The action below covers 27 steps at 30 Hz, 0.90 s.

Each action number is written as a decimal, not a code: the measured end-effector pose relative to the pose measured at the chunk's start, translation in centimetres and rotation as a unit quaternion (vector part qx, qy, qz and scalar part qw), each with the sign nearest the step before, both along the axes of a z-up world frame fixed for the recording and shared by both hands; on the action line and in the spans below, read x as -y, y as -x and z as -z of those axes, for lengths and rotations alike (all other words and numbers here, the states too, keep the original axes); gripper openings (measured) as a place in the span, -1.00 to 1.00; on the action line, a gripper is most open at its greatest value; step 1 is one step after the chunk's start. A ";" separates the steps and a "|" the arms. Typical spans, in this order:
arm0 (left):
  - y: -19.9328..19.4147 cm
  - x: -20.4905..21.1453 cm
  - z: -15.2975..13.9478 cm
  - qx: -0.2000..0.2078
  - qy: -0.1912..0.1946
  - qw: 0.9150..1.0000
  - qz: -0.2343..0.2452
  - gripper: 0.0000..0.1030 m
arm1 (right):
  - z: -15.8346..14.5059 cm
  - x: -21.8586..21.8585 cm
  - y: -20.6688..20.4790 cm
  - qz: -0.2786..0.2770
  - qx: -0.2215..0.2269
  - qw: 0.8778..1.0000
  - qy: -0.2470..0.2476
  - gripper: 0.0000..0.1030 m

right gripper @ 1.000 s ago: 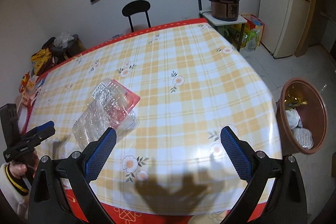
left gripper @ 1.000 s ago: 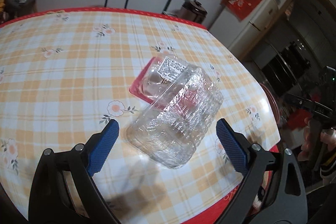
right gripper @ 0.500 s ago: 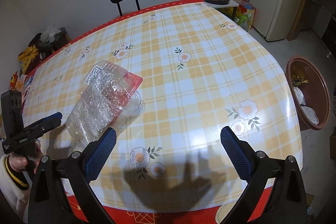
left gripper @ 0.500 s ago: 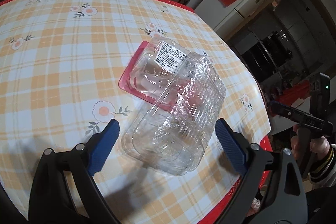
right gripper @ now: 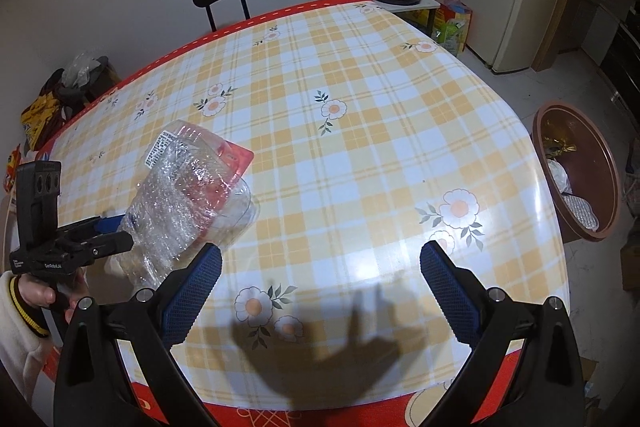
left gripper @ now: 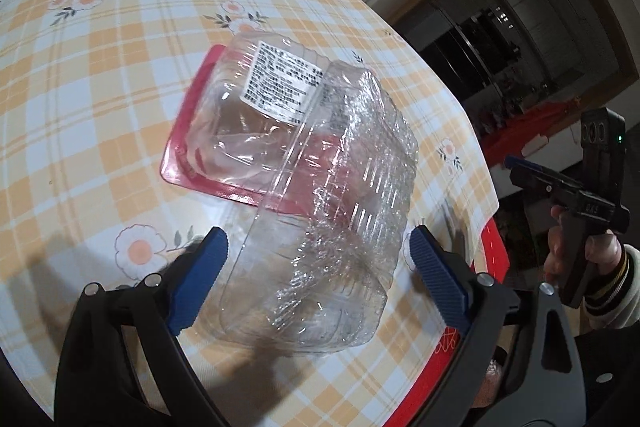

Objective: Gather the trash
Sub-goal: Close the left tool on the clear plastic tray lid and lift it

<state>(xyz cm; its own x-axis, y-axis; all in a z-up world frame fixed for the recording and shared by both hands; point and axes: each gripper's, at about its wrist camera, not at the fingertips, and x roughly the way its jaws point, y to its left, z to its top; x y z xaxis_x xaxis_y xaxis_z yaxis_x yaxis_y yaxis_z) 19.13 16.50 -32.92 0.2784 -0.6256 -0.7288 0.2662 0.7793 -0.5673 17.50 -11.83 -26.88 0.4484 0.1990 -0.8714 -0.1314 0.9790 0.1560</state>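
Clear plastic clamshell [left gripper: 320, 203] is what's getting collected, and it's lying on the checked tabletop [left gripper: 100, 75] near the edge closest to the person, partly overlapping a red tray [left gripper: 192, 151] with a printed label [left gripper: 280, 83] up around 12 o'clock of the pile. The left hand-held gripper [left gripper: 316, 259] is hovering with its blue fingers spread wide, one at 9 o'clock and one at 3 o'clock of the clamshell's near end, not pinching anything as far as I can tell. The right hand-held gripper [right gripper: 320, 275] is also gaping wide over bare tabletop, with the clamshell off at its 10 o'clock. My guess is this thing is super light, thin and crinkly, so it's going to buckle and maybe pop out if squeezed across the hollow dome. Grabbing the near rim or a folded edge looks safer. The brown bin [right gripper: 576, 171] is sitting on the floor at 3 o'clock, well apart from the clamshell.
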 end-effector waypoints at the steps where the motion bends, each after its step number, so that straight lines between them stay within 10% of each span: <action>1: -0.2 0.2 0.2 -0.003 -0.001 1.000 0.007 0.74 | 0.0 0.0 0.0 0.000 0.000 1.000 0.000 0.90; 10: -0.5 1.4 1.0 -0.014 -0.010 0.999 0.029 0.19 | 0.3 -0.3 -0.1 -0.008 -0.003 1.000 -0.001 0.90; 27: 4.8 -2.1 -5.6 0.078 0.122 0.989 0.007 -0.67 | 0.6 -1.1 -0.7 -0.021 -0.003 1.000 -0.010 0.90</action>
<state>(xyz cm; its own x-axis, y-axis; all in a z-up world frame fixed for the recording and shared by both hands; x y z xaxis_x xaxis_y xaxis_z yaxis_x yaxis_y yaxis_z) 14.34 18.64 -27.36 0.3663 -0.7822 -0.5039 0.3746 0.6197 -0.6896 18.22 -10.73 -27.44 0.4340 0.2345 -0.8699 -0.1704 0.9695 0.1763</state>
